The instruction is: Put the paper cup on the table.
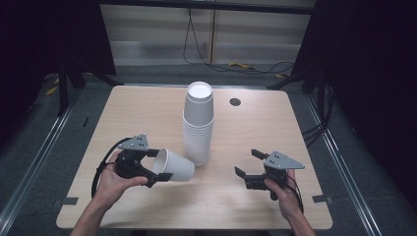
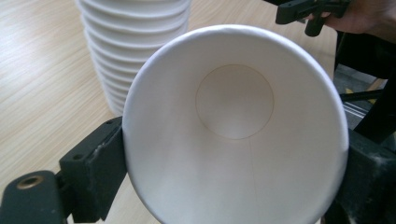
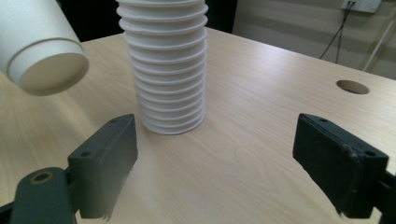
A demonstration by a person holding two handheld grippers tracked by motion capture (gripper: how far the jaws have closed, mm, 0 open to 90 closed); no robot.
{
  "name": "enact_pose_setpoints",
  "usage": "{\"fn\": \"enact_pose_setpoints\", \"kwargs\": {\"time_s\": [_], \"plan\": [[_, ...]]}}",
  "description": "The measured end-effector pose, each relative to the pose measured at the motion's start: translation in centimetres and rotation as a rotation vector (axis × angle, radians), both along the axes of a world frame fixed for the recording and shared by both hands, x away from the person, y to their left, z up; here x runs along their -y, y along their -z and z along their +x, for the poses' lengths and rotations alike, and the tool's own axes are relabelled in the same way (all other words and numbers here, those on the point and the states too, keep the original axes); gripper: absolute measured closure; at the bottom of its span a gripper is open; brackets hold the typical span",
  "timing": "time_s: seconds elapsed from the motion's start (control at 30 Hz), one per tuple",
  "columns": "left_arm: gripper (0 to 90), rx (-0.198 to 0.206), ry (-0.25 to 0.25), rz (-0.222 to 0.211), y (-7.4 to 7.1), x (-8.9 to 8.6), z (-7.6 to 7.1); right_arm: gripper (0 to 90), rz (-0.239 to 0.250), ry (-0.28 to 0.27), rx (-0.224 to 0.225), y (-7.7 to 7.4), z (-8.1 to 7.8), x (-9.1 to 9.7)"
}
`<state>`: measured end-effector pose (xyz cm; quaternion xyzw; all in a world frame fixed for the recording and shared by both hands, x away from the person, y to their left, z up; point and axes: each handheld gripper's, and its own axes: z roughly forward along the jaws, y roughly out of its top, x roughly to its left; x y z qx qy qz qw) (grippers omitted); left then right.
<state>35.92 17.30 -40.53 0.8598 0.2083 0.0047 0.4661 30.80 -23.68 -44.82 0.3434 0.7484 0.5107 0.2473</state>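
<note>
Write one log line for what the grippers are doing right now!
left gripper: shut on paper cup, cup sideways | right gripper: open, holding nothing | cup stack: upside down on table

On the wooden surface point(image 1: 147, 108) the left tool point(image 1: 156, 166) holds a white paper cup point(image 1: 173, 165) on its side near the tall cup stack point(image 1: 198, 123), while the right tool point(image 1: 248, 162) stands open, well apart.

The cup point(image 1: 173, 165) in the left claw point(image 1: 156, 167) is plain white. The stack point(image 1: 198, 123) beside it is white too. Both claws are black with grey plates. The counter point(image 1: 255, 132) is pale wood grain.
</note>
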Motion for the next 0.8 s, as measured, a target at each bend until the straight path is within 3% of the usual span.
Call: {"fn": "enact_pose_setpoints", "kwargs": {"time_s": [0.2, 0.57, 0.67, 0.8], "plan": [[10.2, 0.013, -0.046, 0.061, 0.0, -1.5, 0.7, 13.9, 0.017, 0.015, 0.008, 0.2, 0.0, 0.3], [9.8, -0.022, -0.154, 0.132, -0.7, -3.7, 2.6, 13.8, 0.016, 0.017, 0.001, 0.3, 0.2, 0.1], [9.7, -0.015, -0.173, 0.189, -0.8, -4.2, 3.0, 13.8, 0.018, 0.018, 0.002, 0.3, 0.2, 0.2], [9.7, -0.042, -0.190, 0.245, -0.9, -4.5, 3.5, 13.8, 0.019, 0.021, 0.003, 0.3, 0.3, 0.2]]}}
